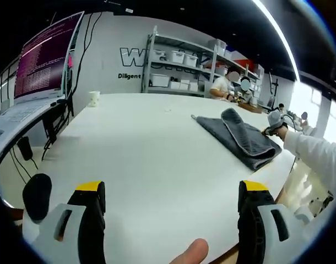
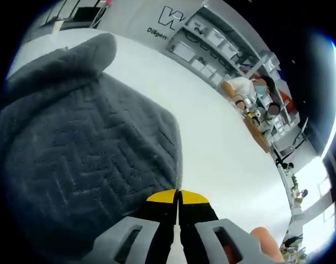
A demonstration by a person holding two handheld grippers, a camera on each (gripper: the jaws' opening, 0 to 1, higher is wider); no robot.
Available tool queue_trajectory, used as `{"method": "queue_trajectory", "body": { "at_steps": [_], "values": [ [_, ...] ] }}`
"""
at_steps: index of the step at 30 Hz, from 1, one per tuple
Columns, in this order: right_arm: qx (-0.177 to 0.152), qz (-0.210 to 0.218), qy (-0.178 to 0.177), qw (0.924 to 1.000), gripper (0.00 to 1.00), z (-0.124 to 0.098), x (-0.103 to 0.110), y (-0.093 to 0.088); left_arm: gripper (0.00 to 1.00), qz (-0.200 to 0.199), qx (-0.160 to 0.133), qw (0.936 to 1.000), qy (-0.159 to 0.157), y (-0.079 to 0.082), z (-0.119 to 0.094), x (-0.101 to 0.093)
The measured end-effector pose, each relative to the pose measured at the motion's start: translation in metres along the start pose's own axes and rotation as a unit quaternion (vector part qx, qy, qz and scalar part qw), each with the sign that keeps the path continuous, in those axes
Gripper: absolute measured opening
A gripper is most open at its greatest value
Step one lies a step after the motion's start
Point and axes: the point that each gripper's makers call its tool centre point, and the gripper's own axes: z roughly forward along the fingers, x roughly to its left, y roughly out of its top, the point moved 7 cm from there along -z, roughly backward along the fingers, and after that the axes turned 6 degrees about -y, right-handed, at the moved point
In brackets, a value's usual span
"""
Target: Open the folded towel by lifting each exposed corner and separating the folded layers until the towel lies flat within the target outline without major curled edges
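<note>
A dark grey towel [image 1: 239, 137] lies folded on the right side of the white table [image 1: 146, 154], its upper layer humped up. In the right gripper view the towel [image 2: 85, 143] looms close on the left. My right gripper [image 2: 178, 197] has its yellow tips pressed together at the towel's near edge, shut on that edge. The left gripper view shows the right gripper [image 1: 274, 127] at the towel's right edge, held by a hand in a white sleeve. My left gripper [image 1: 172, 190] hangs open over bare table, well short of the towel, with nothing between its jaws.
A monitor [image 1: 47, 55] on a side desk stands at the left, and a small white cup [image 1: 94, 98] sits at the table's far left. Shelves with bins [image 1: 179, 66] line the back wall. People [image 1: 223, 85] sit at a far bench.
</note>
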Motion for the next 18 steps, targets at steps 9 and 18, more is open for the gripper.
{"method": "queue_trajectory", "body": {
  "at_steps": [9,18],
  "values": [
    [-0.002,0.007,-0.006,1.0,0.0,0.025,-0.015,0.003,1.0,0.005,0.009,0.9999,-0.004,-0.002,0.0,0.0],
    [-0.019,0.063,0.0,0.9978,0.01,0.025,-0.029,0.002,1.0,0.012,0.01,0.9999,-0.008,-0.001,-0.004,-0.001]
  ]
}}
